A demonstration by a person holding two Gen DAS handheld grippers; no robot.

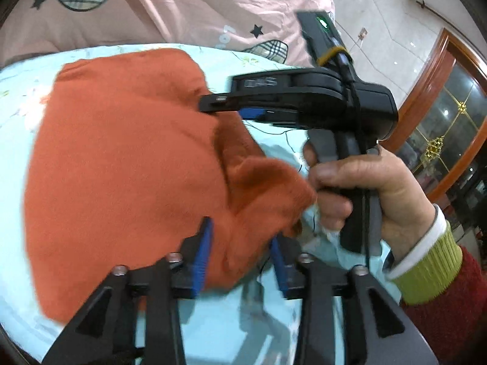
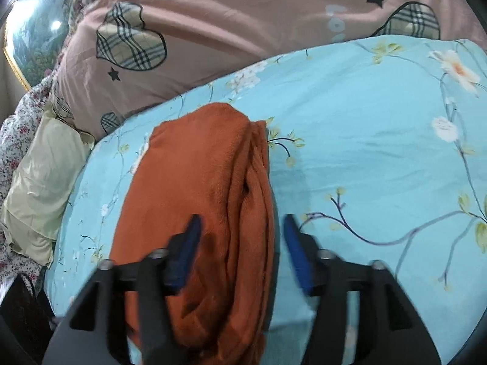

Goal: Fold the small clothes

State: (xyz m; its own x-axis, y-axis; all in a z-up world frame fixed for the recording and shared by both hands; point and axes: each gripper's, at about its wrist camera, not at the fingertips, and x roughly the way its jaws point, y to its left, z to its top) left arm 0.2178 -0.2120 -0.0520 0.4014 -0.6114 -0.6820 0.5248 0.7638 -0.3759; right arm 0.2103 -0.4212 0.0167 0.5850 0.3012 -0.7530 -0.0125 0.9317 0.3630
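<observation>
Both sets of blue-padded fingers are spread apart with nothing pinched: the left gripper [image 1: 242,248] straddles a bunched corner of the fuzzy rust-orange garment [image 1: 127,164], and the right gripper [image 2: 242,249] sits wide open over the garment's folded right edge. That orange piece lies in a long folded strip on the light-blue floral bedsheet [image 2: 365,140]. There's lots of bare sheet off to the right, while a pink quilt with plaid hearts [image 2: 243,21] crowds the far edge.

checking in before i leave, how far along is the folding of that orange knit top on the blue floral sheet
Done: the orange knit garment lies folded lengthwise on the light blue floral sheet, layered edges along one side. In hand: nothing gripped; the left gripper and right gripper stand open over its near end. Left: probably one crosswise fold, then neatening the bunched corner.
</observation>
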